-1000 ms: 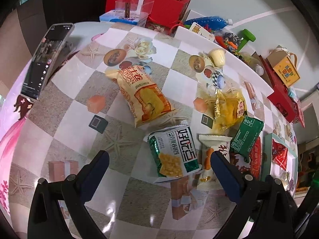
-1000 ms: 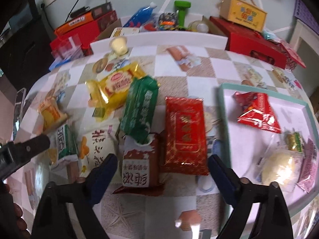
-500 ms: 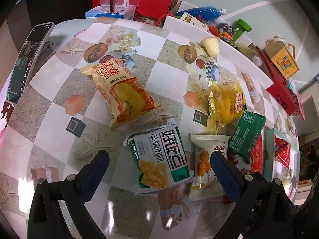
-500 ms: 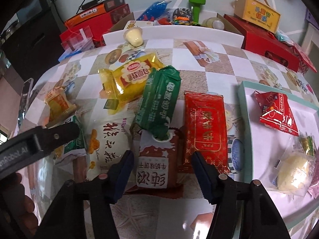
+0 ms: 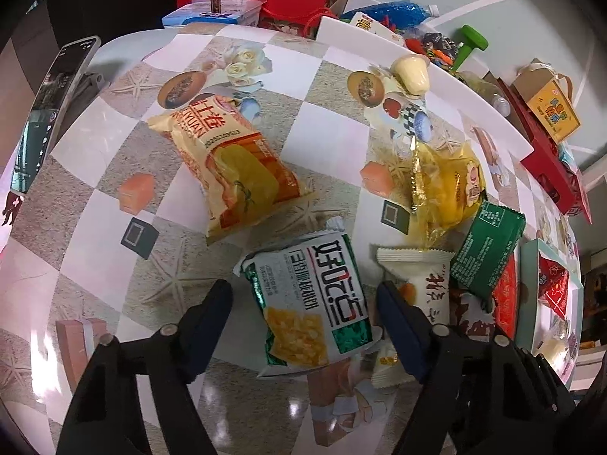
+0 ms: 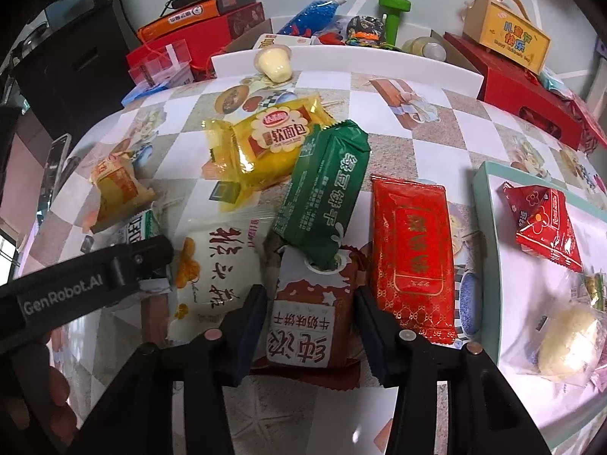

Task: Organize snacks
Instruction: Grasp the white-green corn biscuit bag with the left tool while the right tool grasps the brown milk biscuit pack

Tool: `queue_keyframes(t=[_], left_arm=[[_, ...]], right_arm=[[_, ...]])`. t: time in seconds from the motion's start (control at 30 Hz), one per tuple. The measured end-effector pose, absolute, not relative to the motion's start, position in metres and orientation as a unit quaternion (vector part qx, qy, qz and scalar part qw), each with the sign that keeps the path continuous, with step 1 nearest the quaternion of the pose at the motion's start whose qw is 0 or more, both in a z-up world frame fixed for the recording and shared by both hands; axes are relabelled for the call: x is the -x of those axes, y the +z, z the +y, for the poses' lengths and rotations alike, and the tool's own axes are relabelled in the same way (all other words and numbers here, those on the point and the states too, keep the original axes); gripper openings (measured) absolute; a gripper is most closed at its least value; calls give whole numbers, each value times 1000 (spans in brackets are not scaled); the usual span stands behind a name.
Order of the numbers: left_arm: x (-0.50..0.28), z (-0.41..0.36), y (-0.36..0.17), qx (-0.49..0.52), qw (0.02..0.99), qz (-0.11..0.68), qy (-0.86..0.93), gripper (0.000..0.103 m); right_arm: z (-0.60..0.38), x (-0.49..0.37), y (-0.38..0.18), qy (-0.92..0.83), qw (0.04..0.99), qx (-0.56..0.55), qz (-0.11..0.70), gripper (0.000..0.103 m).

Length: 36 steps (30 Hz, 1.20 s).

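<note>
Several snack packets lie on the checked table. A green-and-white corn snack packet (image 5: 315, 303) sits between the fingers of my left gripper (image 5: 303, 290); its jaws are closing, and a gap remains on the left side. In the right wrist view, my right gripper (image 6: 309, 292) straddles a brown-and-white milk biscuit packet (image 6: 303, 322). Its jaws are still closing and both pads touch the packet's sides. A green biscuit packet (image 6: 326, 189) lies over the brown packet's far end. The left gripper's arm (image 6: 95, 276) shows at the left.
A white packet (image 6: 216, 261), a red packet (image 6: 411, 250) and a yellow bread packet (image 6: 273, 144) crowd the brown one. A teal-rimmed tray (image 6: 481, 227) at the right holds a red packet (image 6: 542, 220). An orange packet (image 5: 235, 167) and a phone (image 5: 49, 113) lie left.
Both grippers' jaws have narrowed. The left gripper came closer over the corn snack packet. The right pads came in against the brown biscuit packet.
</note>
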<state>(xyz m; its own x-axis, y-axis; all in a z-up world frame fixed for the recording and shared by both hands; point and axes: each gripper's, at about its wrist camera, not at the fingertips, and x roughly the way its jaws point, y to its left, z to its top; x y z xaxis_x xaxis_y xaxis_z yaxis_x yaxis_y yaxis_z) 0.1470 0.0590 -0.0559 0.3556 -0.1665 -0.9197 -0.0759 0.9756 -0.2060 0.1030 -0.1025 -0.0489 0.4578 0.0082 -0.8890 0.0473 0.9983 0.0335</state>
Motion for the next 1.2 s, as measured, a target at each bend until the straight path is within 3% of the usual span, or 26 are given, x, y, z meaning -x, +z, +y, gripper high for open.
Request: queue_keyframes(t=[0.77,0.9,1.2], left_arm=[[-150,35,-66,28,818,574,-8,77],[-151,34,-64,25,820,571,0,56],[-148,41,-51,46,825,563,-8,52]], right_arm=[[-103,-106,-57,-49,857,13,513,49],[-102,-105,-56,-42,858,12,512,42],[-105,-102,-46,-36,860,-4,508,42]])
